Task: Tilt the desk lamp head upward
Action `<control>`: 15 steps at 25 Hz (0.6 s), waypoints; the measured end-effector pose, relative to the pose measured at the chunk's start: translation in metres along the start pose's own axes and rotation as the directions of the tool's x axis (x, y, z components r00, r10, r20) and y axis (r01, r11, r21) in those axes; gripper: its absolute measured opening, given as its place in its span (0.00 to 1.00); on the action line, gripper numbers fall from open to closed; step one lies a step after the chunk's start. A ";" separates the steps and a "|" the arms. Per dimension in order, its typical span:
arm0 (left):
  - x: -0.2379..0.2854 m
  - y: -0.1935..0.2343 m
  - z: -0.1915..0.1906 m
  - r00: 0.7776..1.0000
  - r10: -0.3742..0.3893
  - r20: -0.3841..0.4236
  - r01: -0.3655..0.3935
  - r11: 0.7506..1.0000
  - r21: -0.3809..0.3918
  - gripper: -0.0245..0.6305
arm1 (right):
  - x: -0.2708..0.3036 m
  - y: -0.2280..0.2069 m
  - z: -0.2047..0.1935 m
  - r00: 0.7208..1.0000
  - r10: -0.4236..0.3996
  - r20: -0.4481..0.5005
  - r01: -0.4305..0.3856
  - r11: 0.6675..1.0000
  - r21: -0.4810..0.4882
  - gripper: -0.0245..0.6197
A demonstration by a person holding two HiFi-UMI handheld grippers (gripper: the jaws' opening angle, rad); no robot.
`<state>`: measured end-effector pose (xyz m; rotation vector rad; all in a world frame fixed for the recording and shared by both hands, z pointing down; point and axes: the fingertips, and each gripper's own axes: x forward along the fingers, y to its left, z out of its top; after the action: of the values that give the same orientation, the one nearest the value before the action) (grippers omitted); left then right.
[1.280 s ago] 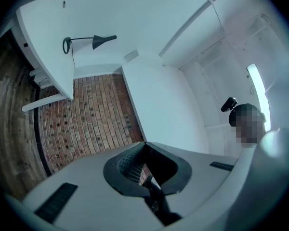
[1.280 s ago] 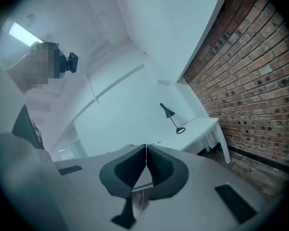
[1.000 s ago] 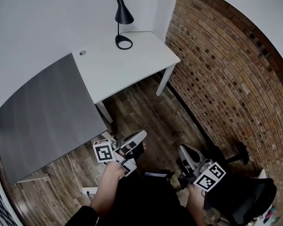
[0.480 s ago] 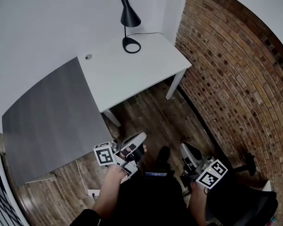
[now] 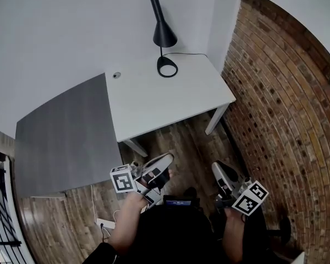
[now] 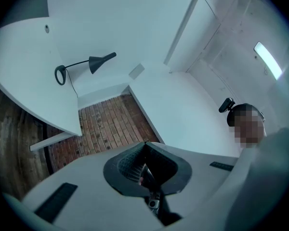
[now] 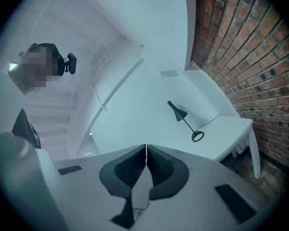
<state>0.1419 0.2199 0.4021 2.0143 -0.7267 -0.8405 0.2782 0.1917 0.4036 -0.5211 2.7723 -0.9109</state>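
- Since a second earlier, the bench (image 5: 170, 100) and the desk lamp (image 5: 164, 34) had slid down and toward 4 o'clock in the head view. The person had evidently closed in on them, while both grippers kept their places low in that view.
- At about 7 o'clock in the head view, the left gripper (image 5: 166, 163) had its jaws closed together with nothing between them. It pointed toward 1 o'clock.
- The desk lamp stood at the far side of the white bench, near the corner where the white wall met the brick wall (image 5: 286, 103). Its ring base sat on the top, and its cord (image 5: 187, 54) ran off toward 3 o'clock.
- The cone head's long axis ran from a narrow tip at 11 o'clock to a wide mouth at 5 o'clock, and the mouth faced down over the base.
- The lamp lay at roughly 12 o'clock from the left jaws and 11 o'clock from the right jaws. It was well apart from both, with wooden floor (image 5: 176, 142) and the bench's near edge between.
- At about 5 o'clock in the head view, the right gripper (image 5: 217, 168) had its jaws pressed shut and empty.
- The left gripper seemed slightly nearer and more in line with the lamp. Either would probably have to open its jaws before taking the head.
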 end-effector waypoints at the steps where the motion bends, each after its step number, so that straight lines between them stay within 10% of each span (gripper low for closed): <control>1: 0.007 0.001 -0.002 1.000 0.009 0.001 -0.009 1.000 0.000 0.05 | -0.002 -0.005 0.006 1.000 0.012 0.002 -0.012 1.000 0.006 0.06; 15: 0.072 0.012 -0.025 0.998 0.048 -0.035 -0.047 0.999 0.015 0.05 | -0.036 -0.062 0.035 0.997 0.050 0.057 -0.058 0.988 0.141 0.06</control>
<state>0.2028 0.1724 0.4015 2.0119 -0.7598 -0.7725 0.3379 0.1405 0.4153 -0.4381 2.6357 -1.0563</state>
